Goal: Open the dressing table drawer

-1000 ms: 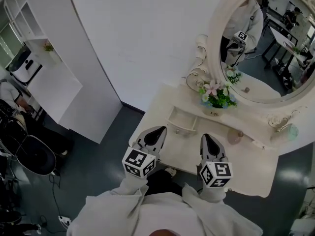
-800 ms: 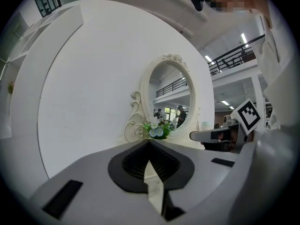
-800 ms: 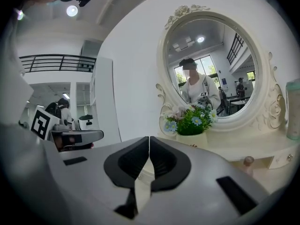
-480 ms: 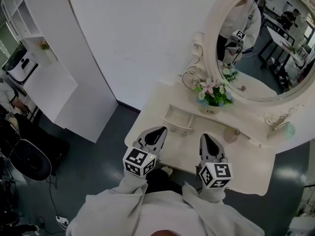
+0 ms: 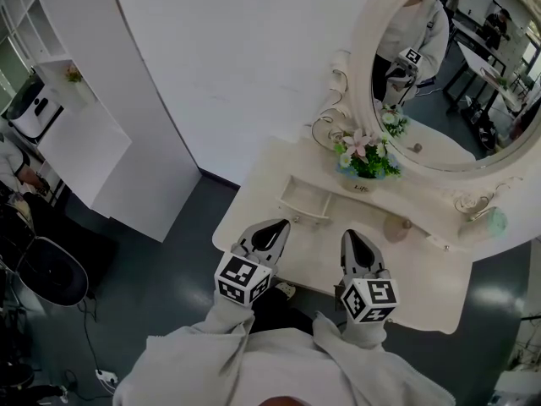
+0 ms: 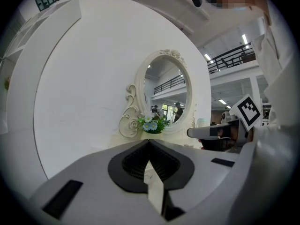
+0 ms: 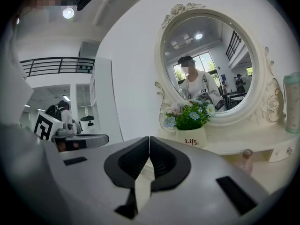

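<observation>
**Both grippers closed and empty; a small drawer ahead stands pulled out**

The left gripper (image 5: 272,225) and the right gripper (image 5: 353,237) are held side by side over the near edge of the table (image 5: 406,286). Both point almost level toward the mirror (image 5: 456,74). In each gripper view the two jaws meet at the tips and nothing is between them, so neither gripper holds or touches anything.

The drawer (image 5: 308,200) lies just ahead of the left gripper and a little to its right, between the lines along which the two grippers point. From above its hollow inside is visible, so I judge that it is already drawn out of the low upper tier. How far out it is, I cannot tell. Beyond it, nearer the mirror, stands the pot (image 7: 190,137) of flowers. Another small drawer (image 7: 280,153), far to the right of the right gripper, looks pushed in.

This picture fits two stages: a drawer that was pulled and let go, or one that simply stands so while the hands wait near it. The closed jaws agree with both — they are apart from the drawer front and are not set to take its knob.
</observation>
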Motion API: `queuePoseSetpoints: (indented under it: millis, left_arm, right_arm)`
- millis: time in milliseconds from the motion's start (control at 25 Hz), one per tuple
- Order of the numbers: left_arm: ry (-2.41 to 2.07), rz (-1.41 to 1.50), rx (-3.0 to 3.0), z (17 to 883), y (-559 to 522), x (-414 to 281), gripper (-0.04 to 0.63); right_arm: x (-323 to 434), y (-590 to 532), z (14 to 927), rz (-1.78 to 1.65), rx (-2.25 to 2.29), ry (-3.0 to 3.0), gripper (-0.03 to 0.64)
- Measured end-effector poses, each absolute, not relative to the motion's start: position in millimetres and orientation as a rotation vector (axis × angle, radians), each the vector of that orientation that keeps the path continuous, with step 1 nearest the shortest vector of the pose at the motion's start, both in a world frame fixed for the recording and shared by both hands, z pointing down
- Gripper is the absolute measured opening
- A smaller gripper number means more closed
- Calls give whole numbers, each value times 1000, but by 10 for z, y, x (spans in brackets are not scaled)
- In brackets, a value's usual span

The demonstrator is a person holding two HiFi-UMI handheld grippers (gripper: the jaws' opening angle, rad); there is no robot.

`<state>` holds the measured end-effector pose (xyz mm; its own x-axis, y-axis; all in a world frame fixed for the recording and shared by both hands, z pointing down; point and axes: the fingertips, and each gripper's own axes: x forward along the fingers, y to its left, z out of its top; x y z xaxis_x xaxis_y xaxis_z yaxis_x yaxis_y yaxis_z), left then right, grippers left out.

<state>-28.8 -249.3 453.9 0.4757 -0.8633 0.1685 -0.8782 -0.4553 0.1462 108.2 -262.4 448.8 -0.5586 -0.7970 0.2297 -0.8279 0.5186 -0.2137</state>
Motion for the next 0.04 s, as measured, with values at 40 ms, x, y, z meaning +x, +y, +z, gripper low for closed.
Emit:
queuePoseSetpoints:
  millis: [40]
  left_arm:
    - [-1503, 104, 2508, 4547, -2487, -289, 15]
  right_arm:
    - [1082, -2620, 4500, 467, 1421, -2646, 34]
